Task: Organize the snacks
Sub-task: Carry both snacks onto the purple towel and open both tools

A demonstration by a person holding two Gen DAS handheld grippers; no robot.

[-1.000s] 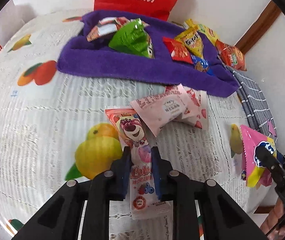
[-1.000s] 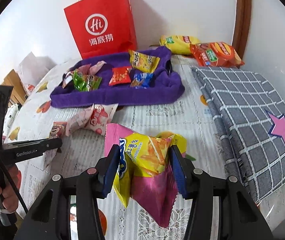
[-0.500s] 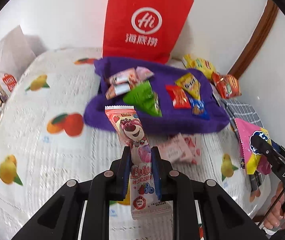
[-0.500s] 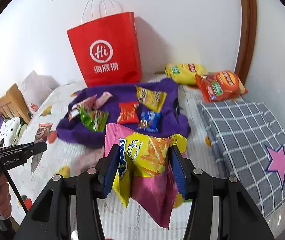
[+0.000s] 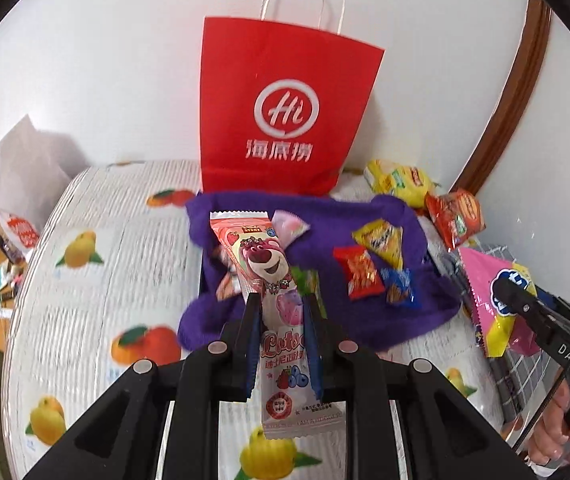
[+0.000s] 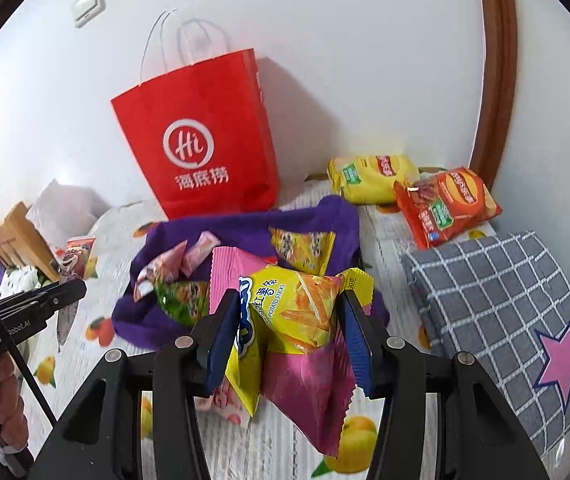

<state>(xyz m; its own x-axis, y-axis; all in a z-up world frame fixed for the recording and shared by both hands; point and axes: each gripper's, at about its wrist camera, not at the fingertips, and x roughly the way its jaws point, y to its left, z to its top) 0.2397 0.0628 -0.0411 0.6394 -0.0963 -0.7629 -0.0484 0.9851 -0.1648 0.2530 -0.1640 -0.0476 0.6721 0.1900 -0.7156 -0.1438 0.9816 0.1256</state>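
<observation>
Two snacks held up, not put down yet.
L view: left gripper point(image 5: 281, 316) pinches bear pack point(image 5: 263, 264) above the towel point(image 5: 365, 320); some snacks lie on it. R view: right gripper point(image 6: 289, 332) squeezes chip bag point(image 6: 297, 312) near towel point(image 6: 245, 228); two bags point(image 6: 409, 192) wait beside it.

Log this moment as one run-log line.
left gripper: shut on pink bear snack bar | right gripper: shut on sweet potato sticks bag | both above purple towel

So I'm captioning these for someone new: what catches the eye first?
The red paper bag standing against the wall behind the purple towel strewn with small snacks. Then the held packets: a pink bear-print packet in the left hand-held gripper, a pink-and-yellow potato sticks bag in the right hand-held gripper.
</observation>
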